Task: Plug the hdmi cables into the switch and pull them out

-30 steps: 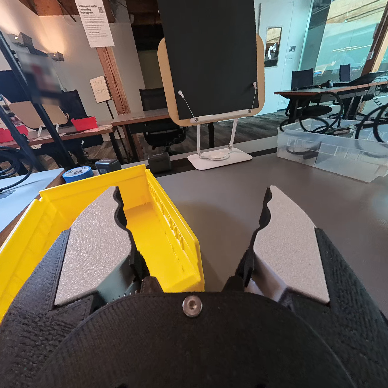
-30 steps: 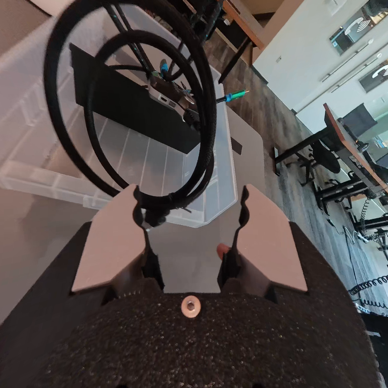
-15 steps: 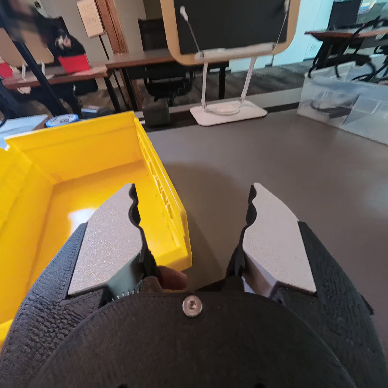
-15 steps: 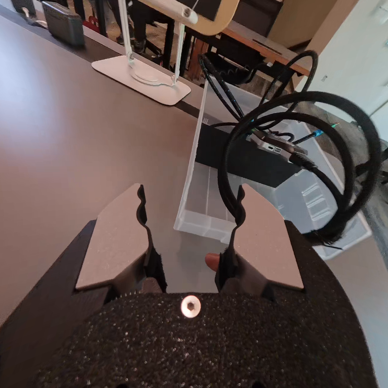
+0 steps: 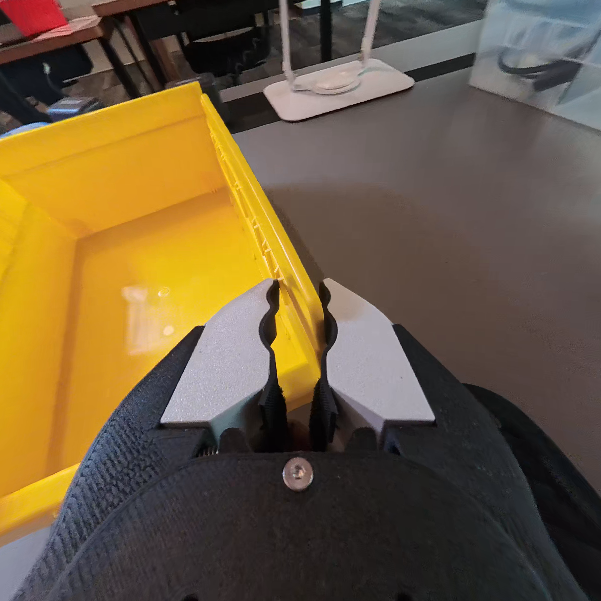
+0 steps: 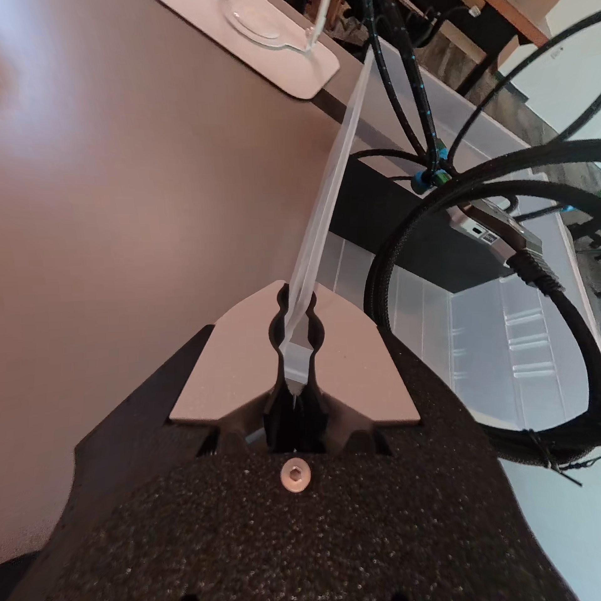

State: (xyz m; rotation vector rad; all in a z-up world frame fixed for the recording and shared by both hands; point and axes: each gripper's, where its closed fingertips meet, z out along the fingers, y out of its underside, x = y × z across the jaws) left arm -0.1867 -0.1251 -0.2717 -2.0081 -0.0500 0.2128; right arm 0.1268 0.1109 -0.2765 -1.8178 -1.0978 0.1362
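A: What is seen nearest in the left wrist view?

B: The left gripper (image 5: 299, 286) is seen closed onto the right-hand wall of a yellow bin (image 5: 130, 182), close to its near corner. One finger is placed inside the wall and one outside, and the wall is pinched between them. The bin's floor is seen bare and glossy.

A: And what is it standing on?

B: A dark grey table (image 5: 439, 211). Farther back, the white base of a stand (image 5: 338, 89) is seen at the table's far edge, and a clear plastic tub (image 5: 533, 42) is glimpsed, blurred, at the far right.

A: How is the right gripper described?

B: The right gripper (image 6: 298, 287) is closed as well, clamped on the near left rim of the clear tub (image 6: 325, 201), with the thin wall caught between the wavy inner faces of the fingers.

A: Where are the task's things found?

B: Inside that tub. A large coil of black braided hdmi cables (image 6: 387, 260) is seen rising above the rim, just right of the gripper. Beyond the coil, the switch (image 6: 481, 227), a small silver box, is held up among the cables, with a black plug seated in its near end. Farther still, thinner black cables with blue flecks (image 6: 413, 87) are seen, along with blue and green connector tips (image 6: 422, 177).
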